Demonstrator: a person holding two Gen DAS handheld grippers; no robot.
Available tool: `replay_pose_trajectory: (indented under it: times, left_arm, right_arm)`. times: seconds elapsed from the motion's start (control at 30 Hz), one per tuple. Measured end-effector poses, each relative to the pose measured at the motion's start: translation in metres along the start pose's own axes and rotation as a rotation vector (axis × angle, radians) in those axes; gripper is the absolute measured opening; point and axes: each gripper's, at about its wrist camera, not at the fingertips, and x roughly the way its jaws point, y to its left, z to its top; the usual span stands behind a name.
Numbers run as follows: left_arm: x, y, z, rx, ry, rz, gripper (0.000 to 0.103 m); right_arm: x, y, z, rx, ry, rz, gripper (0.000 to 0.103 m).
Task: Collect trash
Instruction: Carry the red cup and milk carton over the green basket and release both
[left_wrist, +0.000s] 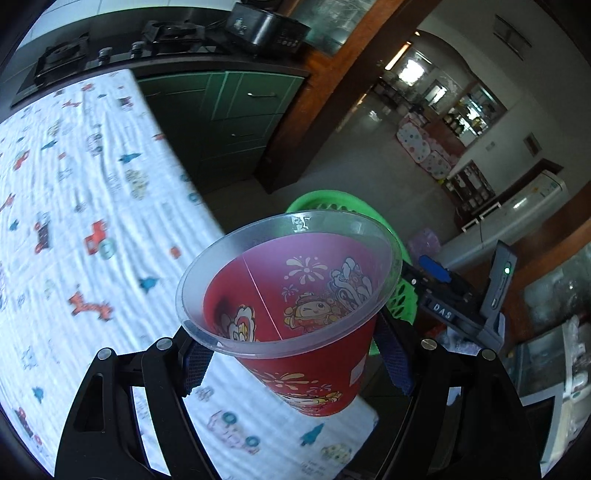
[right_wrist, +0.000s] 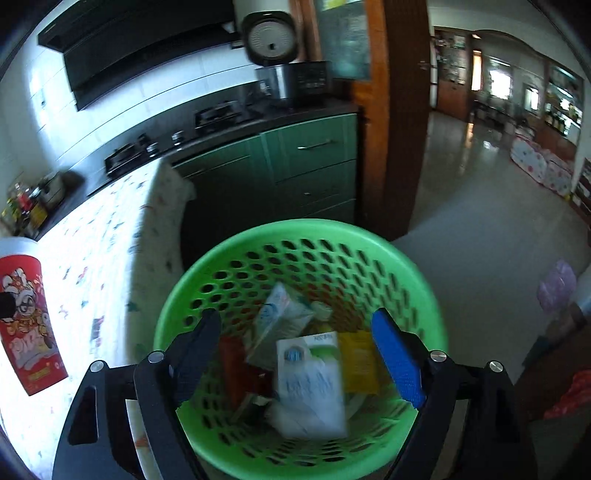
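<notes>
Left wrist view: to the left of the left gripper (left_wrist: 295, 356) and under it spreads a table (left_wrist: 74, 177) with a white cloth printed with small cartoon figures. Between the blue pads (left_wrist: 197, 363) sits a red cup (left_wrist: 295, 321) with cartoon figures and a clear plastic rim, its mouth tipped toward the camera; the gripper is clenched on its lower body, holding it above the table's near corner. Just beyond the cup, partly hidden by it, shows the green basket (left_wrist: 325, 201). To the right of the cup, near it, is the right gripper (left_wrist: 461, 299), seen from the side.

Right wrist view: far to the left of the right gripper (right_wrist: 299, 356), the same red cup (right_wrist: 27, 321) shows over the patterned table (right_wrist: 110, 236). Directly ahead and below the fingers is the green basket (right_wrist: 306, 230), a round perforated tub. Inside it lie a red packet (right_wrist: 236, 373), a white carton (right_wrist: 310, 384) and a yellow packet (right_wrist: 360, 362), all blurred. The fingers stand wide apart, grasping nothing, over the basket's near side. Beyond the basket stand green cabinets (right_wrist: 295, 162).
</notes>
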Motion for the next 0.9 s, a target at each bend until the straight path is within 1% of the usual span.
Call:
replay_pose_trajectory:
  times: [0.13, 0.27, 0.37, 0.53, 0.67, 0.7, 0.73, 0.8, 0.87, 0.9]
  left_arm:
    - [0.022, -0.018, 0.010, 0.017, 0.007, -0.028, 0.076]
    - [0.049, -0.032, 0.017, 0.031, 0.022, -0.038, 0.076]
    - [0.068, -0.040, 0.022, 0.025, 0.036, -0.036, 0.076]
    - [0.094, -0.053, 0.030, 0.050, 0.040, -0.003, 0.077]
    - [0.109, -0.060, 0.031, 0.062, 0.050, 0.009, 0.078]
    - [0.111, -0.060, 0.030, 0.065, 0.058, 0.017, 0.081]
    - [0.114, -0.060, 0.029, 0.066, 0.061, 0.022, 0.081]
    - [0.117, -0.061, 0.027, 0.078, 0.064, 0.016, 0.083]
    - [0.117, -0.059, 0.024, 0.086, 0.070, 0.035, 0.083]
    - [0.115, -0.058, 0.023, 0.086, 0.068, 0.022, 0.084]
  right_arm:
    - [-0.006, -0.007, -0.004, 0.003, -0.016, 0.001, 0.081]
    - [-0.021, -0.005, -0.010, -0.010, -0.049, -0.004, 0.085]
    - [-0.034, -0.004, -0.017, -0.023, -0.067, -0.011, 0.085]
    - [-0.049, -0.007, -0.027, -0.019, -0.082, -0.009, 0.086]
    - [-0.058, -0.011, -0.035, -0.004, -0.091, 0.003, 0.088]
    - [-0.061, -0.011, -0.038, 0.004, -0.096, 0.009, 0.088]
    - [-0.063, -0.011, -0.040, 0.011, -0.100, 0.017, 0.088]
    - [-0.066, -0.010, -0.046, 0.023, -0.104, 0.029, 0.088]
    - [-0.068, -0.007, -0.050, 0.030, -0.105, 0.033, 0.088]
    - [-0.068, -0.005, -0.053, 0.031, -0.104, 0.033, 0.088]
